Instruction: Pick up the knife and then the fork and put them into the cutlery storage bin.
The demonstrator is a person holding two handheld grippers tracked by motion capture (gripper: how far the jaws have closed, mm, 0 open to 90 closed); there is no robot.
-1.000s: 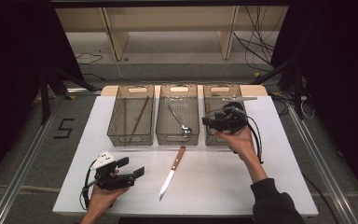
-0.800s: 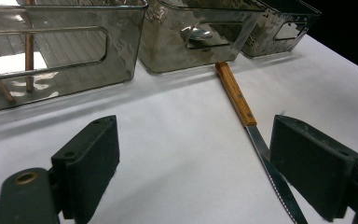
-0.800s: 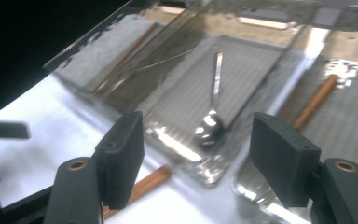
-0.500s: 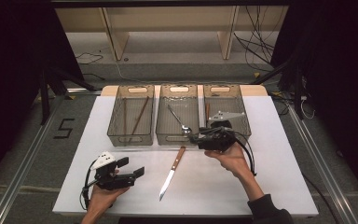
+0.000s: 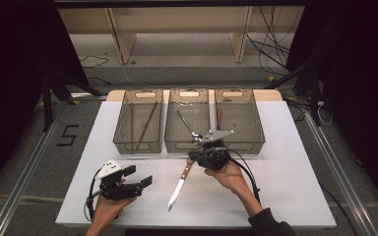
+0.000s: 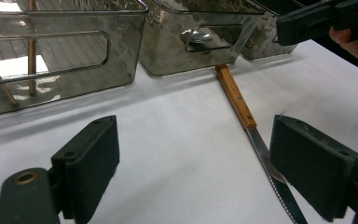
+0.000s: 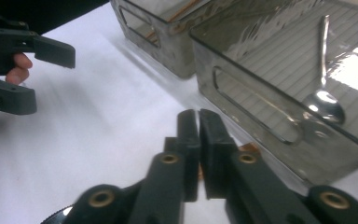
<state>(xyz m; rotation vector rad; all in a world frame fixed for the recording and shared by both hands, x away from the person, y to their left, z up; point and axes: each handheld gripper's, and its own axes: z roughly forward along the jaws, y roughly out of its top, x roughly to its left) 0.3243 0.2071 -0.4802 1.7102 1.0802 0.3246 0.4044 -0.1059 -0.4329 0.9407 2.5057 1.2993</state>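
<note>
the knife (image 5: 179,183) lies flat on the white table (image 5: 295,196), just in front of the middle bin (image 5: 187,142), its wooden handle toward that bin and its blade slanting away from it toward the person. in the left gripper view the handle end sits almost against the bin's front wall, and the serrated blade runs down toward the near fingers.

the right gripper (image 5: 200,158) hovers at the handle end of the knife, close to the front of the middle bin. its fingers (image 7: 188,140) have just been closing and now stand pressed together, pad to pad, with nothing between them; a sliver of the brown handle shows just beyond them in the right gripper view. the left gripper (image 5: 139,183) rests to the left of the knife, well apart from it, fingers (image 6: 91,161) spread wide and empty.

judging by its look, the knife is light, stiff and thin, so it will not bend. the steel blade is slick, narrow and toothed, a poor place to pinch. the wooden handle is thicker and less slippery, so the middle of the handle is the place to take it, across its width. lying flat, it leaves little room underneath, so the fingers would have to reopen and come down on either side.
</note>
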